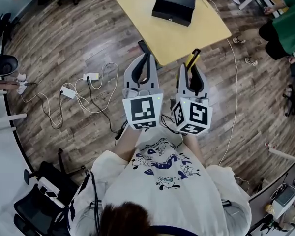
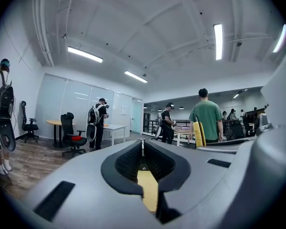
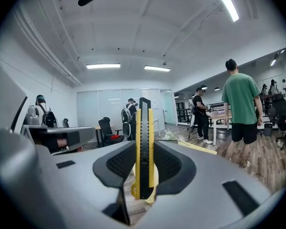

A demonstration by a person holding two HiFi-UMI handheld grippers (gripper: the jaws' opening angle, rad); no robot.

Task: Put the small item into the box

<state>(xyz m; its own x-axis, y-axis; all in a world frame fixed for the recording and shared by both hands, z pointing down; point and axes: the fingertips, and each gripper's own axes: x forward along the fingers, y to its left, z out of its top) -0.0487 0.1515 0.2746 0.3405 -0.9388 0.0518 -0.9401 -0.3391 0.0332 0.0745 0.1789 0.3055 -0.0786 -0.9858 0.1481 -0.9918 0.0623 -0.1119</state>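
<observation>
Closest to the head camera is my white printed T-shirt (image 1: 162,181); just beyond it are the two marker cubes, one on each hand-held gripper.

1. Left hand-held gripper (image 1: 147,59): I hold it to the left, its tips over the near left edge of the yellow surface (image 1: 187,33). In the left gripper view (image 2: 143,144) the jaws are narrow, their tips meeting. Nothing is between them; only a strip of the yellow surface shows below.

2. Right hand-held gripper (image 1: 190,72): I hold it just beside the left one, to its right. In the right gripper view (image 3: 144,149) both pads press on a yellow-and-black knife (image 3: 144,128), which stands upright between them and projects past the tips.

3. Knife position, head view: the knife (image 1: 193,58) points away from me, its far end over the near edge of the surface.

4. Box (image 1: 173,5): black, resting on the far part of the surface, well apart from the knife.

5. Surroundings: white cables and a power strip (image 1: 91,76) lie on the wooden floor (image 1: 78,43) to the left. A person in a green shirt (image 3: 241,99) stands to the right.
</observation>
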